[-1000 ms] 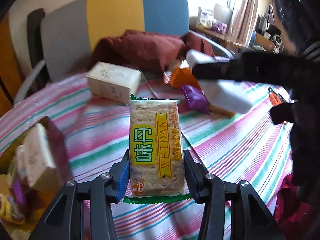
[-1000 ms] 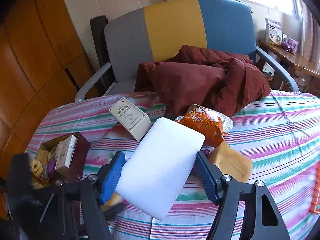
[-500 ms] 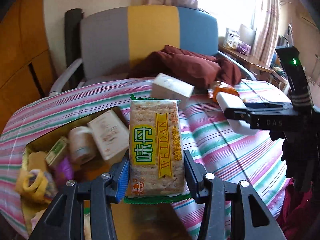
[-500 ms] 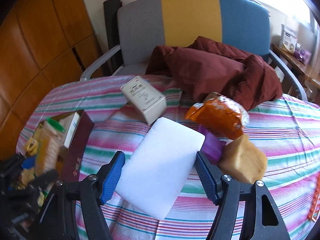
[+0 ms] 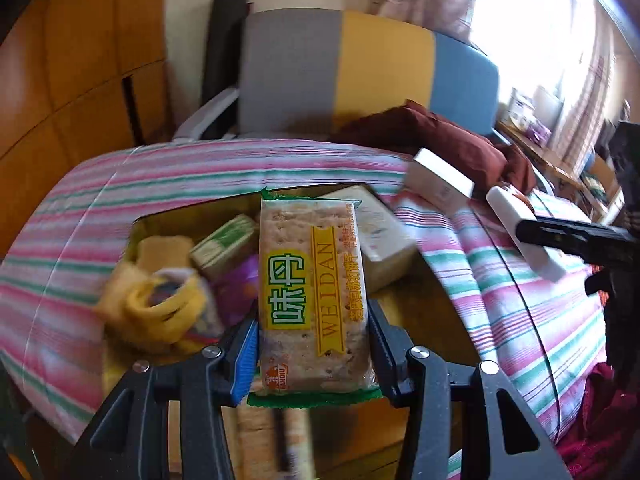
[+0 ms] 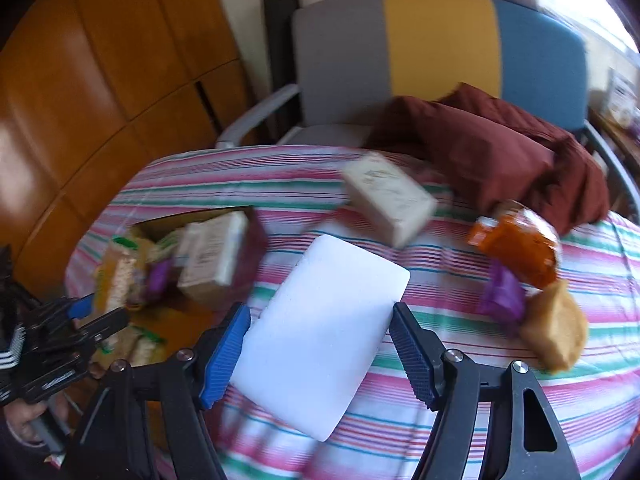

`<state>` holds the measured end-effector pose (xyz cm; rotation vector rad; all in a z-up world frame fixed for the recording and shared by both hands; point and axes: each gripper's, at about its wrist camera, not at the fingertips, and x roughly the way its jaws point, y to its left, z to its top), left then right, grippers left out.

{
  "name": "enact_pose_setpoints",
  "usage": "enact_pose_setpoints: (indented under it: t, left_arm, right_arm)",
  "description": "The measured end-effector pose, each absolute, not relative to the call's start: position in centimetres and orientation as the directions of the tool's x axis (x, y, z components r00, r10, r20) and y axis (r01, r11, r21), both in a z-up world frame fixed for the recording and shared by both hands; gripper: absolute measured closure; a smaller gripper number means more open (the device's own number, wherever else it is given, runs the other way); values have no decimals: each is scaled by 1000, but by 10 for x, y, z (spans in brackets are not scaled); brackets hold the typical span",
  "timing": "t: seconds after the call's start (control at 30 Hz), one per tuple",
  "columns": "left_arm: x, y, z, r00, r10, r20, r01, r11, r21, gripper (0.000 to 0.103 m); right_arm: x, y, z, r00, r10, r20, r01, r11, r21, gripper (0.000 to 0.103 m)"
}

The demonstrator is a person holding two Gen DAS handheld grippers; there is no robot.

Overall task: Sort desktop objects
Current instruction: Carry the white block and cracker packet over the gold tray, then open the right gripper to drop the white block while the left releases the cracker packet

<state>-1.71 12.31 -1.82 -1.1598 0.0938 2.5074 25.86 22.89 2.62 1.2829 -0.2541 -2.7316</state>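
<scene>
Striped desk (image 5: 208,168) is carrying an open box (image 5: 192,216) directly beyond the left claw (image 5: 312,344), which is pinching a cracker pack (image 5: 312,288) lengthwise. Right claw (image 6: 320,344), farther off, is gripping a white block (image 6: 324,328).

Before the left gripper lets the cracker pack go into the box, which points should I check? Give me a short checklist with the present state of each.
1. Left gripper holds the cracker pack firmly: ok, both pads press its sides.
2. Pack is over the open box: ok, the box interior lies behind and below it.
3. Free room in the box: cannot tell; a yellow item and a cream carton already fill much of it.
4. Right gripper is away from the box: ok, it holds the white block over the striped cloth.
5. Height of the pack above the box: cannot tell.
</scene>
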Motion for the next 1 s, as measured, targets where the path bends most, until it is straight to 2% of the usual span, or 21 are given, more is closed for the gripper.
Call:
enact_pose_setpoints:
  t: [0.27,0.47,0.73,0.9,1.0]
  left_arm:
    - [-21,57,-16,-631,276,-725,-239,-958,-157,54]
    - [-24,25,-19,-647,264,-715,-178,-964,-195,54]
    - [-24,36,-21,-630,326,-705,-238,-945,-224,54]
    - [-30,49,-30,-598,333,-729,-262,-941,-214,54]
    - [-35,55,-34,-584,334,-740,-271,-939,-210,54]
  right_arm:
    - [247,126,28,-565,-322,-760,225,-946,234,31]
    - [233,78,8,-505,-356,-786,257,-932,257,30]
    - [212,66,-23,-470,-330,-818,150,-944,294,27]
    - [205,79,-33,-440,-407,-800,85,-906,414,25]
    - [207,86,-24,-456,-421,-784,86,-898,432,23]
